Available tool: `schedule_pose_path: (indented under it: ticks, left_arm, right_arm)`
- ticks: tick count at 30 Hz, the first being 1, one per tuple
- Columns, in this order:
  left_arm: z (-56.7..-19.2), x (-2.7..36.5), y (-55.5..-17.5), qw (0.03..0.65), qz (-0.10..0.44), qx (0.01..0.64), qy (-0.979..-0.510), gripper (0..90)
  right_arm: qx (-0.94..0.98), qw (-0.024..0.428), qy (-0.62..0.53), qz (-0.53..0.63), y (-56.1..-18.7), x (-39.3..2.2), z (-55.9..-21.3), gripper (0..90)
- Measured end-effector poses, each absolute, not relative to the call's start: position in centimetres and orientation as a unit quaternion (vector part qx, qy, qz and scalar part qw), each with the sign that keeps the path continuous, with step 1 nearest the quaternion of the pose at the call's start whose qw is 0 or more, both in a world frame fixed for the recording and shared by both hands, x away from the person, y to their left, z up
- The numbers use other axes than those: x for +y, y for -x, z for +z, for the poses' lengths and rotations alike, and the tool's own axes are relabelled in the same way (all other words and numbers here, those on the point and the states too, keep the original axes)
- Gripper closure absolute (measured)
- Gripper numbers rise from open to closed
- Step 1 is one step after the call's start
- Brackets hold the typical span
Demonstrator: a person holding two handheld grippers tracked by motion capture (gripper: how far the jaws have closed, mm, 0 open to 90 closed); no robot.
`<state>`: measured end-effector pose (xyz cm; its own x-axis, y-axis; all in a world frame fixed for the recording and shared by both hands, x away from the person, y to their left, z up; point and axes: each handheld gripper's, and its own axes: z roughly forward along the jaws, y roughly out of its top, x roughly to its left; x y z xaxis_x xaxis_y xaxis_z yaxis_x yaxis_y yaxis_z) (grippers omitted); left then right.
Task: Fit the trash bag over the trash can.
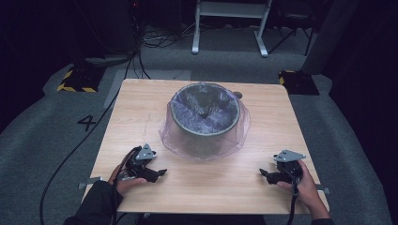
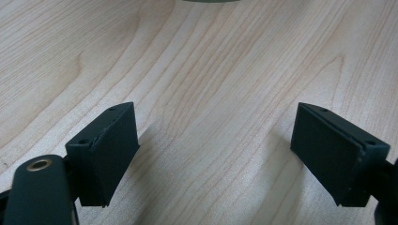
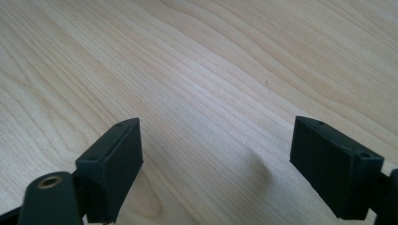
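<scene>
Both hand-held grippers low over the counter, bin behind.
Left hand-held gripper and right hand-held gripper gape wide, holding nothing; the bagged bin stands mid-counter, well apart from both.

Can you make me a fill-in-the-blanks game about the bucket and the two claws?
1. The grey bucket is lined with a thin ____ bag.
2. Both the left claw and the right claw have their jaws ____.
3. Between each claw's jaws there is only the bare ____ table.
4. The bucket stands ____ the two claws, farther from the person.

Missing words: plastic; open; wooden; between
</scene>
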<state>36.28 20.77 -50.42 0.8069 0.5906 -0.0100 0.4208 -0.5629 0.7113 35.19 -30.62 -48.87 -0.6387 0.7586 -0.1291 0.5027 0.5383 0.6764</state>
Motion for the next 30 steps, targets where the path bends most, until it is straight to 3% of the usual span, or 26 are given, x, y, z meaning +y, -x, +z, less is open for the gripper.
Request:
schedule_pose_path:
  ticks: [30]
  left_arm:
    - [-50.4,20.8,-36.3,0.368,0.115,0.288,-0.876,14.8]
  right_arm:
    - [0.802,0.204,-0.438,0.351,-33.8,-34.7,-50.4,14.5]
